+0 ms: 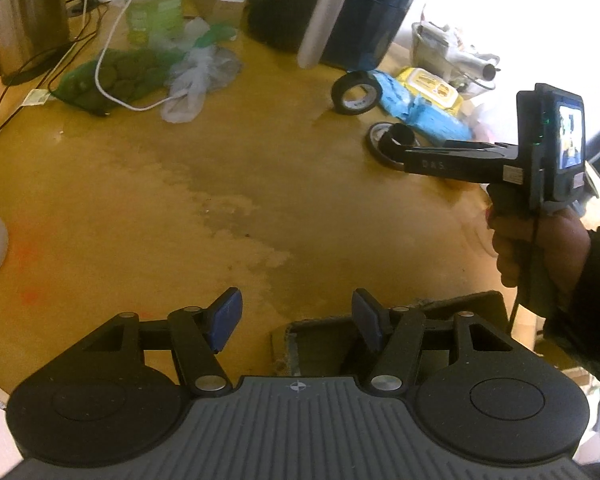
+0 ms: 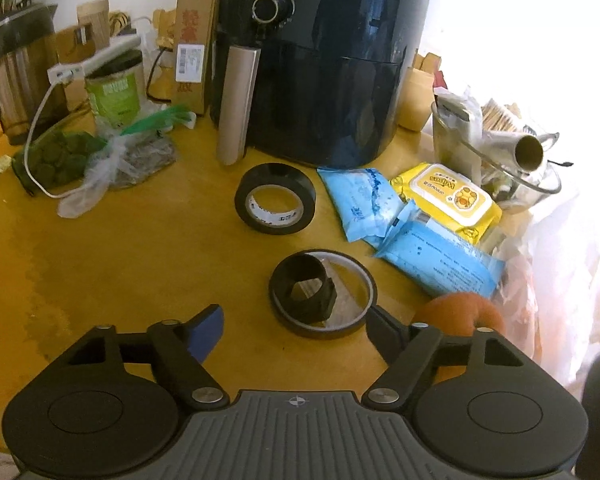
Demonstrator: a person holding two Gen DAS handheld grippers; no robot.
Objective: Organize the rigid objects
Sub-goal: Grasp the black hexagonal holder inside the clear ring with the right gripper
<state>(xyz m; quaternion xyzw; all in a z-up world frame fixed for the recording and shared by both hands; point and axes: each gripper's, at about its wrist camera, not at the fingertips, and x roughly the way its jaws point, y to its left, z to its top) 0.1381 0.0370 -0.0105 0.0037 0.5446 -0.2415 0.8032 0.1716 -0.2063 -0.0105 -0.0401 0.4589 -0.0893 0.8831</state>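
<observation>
- the left gripper [image 1: 296, 320] hangs over a bare, stained patch of the yellow tabletop [image 1: 180, 200], its blue pads apart with nothing between them: released.
- just under its right finger, at the near edge of the table, sits a dark open box [image 1: 452, 312]; what it holds cannot be told.
- the right gripper [image 2: 296, 324] is tilted down over the right part of the table, jaws spread and empty, with no pad pressing on anything.
- directly ahead of the right gripper's fingertips lies a thin flat ring of tape [image 2: 324, 292] on the tabletop, with a small black cylindrical piece [image 2: 308, 284] standing inside it, toward its left side.
- in the left wrist view the right gripper [image 1: 400, 148] reaches in from the right, held by a hand [image 1: 540, 248] in a dark sleeve, its tips over that same ring.
- farther off, a thick black tape roll [image 2: 276, 196] lies tilted on the table, apart from the thin ring.
- right of both rolls lie two blue packets [image 2: 440, 256] and a yellow wipes pack [image 2: 448, 200], touching one another.
- an orange rounded thing [image 2: 460, 312] shows just behind the right gripper's right finger.
- at the far side stands a black air fryer [image 2: 332, 72] with a cardboard tube [image 2: 236, 104] leaning on its front.
- far left lie a green net bag [image 2: 60, 160], crumpled clear plastic and a white cable.
</observation>
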